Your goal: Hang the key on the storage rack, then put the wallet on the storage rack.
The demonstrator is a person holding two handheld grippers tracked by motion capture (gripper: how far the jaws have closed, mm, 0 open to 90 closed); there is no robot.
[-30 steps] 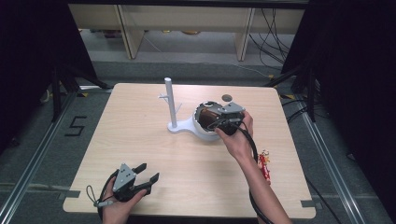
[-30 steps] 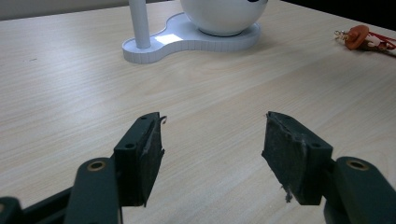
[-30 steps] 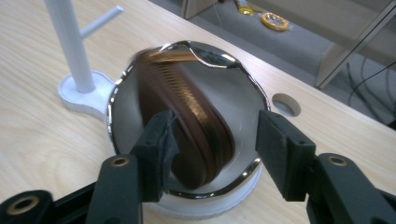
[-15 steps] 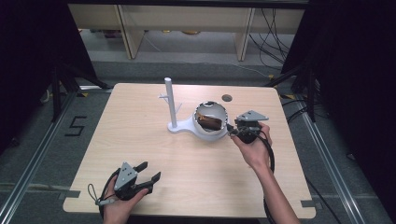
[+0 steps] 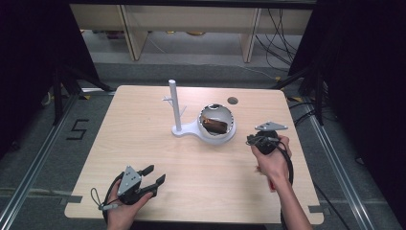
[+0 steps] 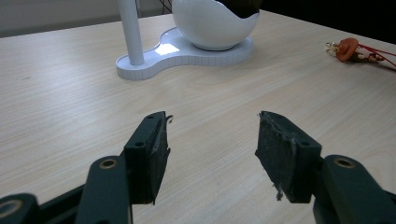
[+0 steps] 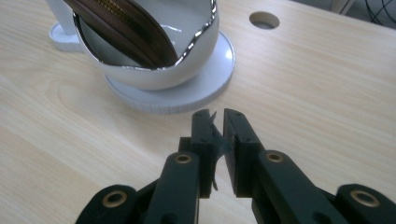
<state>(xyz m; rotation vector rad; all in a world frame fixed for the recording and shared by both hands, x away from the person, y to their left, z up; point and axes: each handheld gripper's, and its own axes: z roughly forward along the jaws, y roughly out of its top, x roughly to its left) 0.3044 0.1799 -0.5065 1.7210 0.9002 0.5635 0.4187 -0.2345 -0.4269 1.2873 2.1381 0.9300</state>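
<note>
A white stand with an upright post (image 5: 174, 108) carries an egg-shaped white bowl (image 5: 225, 137) with a chrome rim. A brown wooden piece (image 5: 214, 124) lies tilted inside it, seen close in the right gripper view (image 7: 121, 28). My right gripper (image 5: 250, 140) hovers to the right of the bowl (image 7: 154, 74). Its jaws (image 7: 218, 114) have just been closing and stand nearly together with nothing between them. My left gripper (image 5: 155, 173) rests near the front left edge, open (image 6: 212, 130). Its jaws have just been closing slightly around bare table.
An orange trinket on a red cord (image 6: 348, 49) lies on the table at the right. A round hole (image 5: 232, 100) sits in the tabletop behind the bowl. Shelving and cables stand beyond the far edge.
My right gripper has pulled away from the bowl, to the right and toward the front, and its jaws have closed. The left hand has kept its place.
</note>
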